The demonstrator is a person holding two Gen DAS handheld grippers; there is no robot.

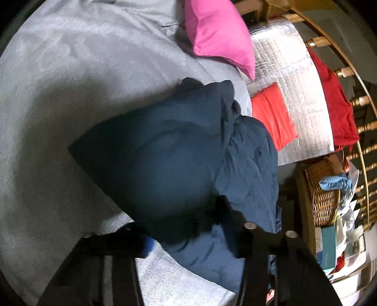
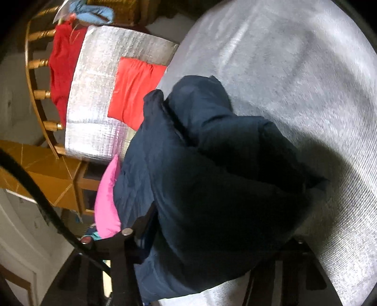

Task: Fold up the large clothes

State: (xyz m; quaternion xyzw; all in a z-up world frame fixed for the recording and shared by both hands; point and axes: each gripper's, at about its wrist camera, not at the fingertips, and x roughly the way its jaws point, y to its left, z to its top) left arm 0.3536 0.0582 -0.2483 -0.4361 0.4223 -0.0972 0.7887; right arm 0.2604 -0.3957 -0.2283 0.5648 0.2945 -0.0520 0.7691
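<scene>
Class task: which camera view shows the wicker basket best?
The left wrist view: the wicker basket shows its woven side and rim beside the bed. The right wrist view catches only a dark sliver of it at the top edge.

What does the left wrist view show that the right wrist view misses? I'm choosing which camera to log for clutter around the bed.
Only the left wrist view shows the boxes and papers piled below the wicker basket. Only the right wrist view shows the orange tiled floor and a black cable. Both share the navy puffy jacket, grey bedcover, pink pillow, silver quilted mat and red clothes.
</scene>
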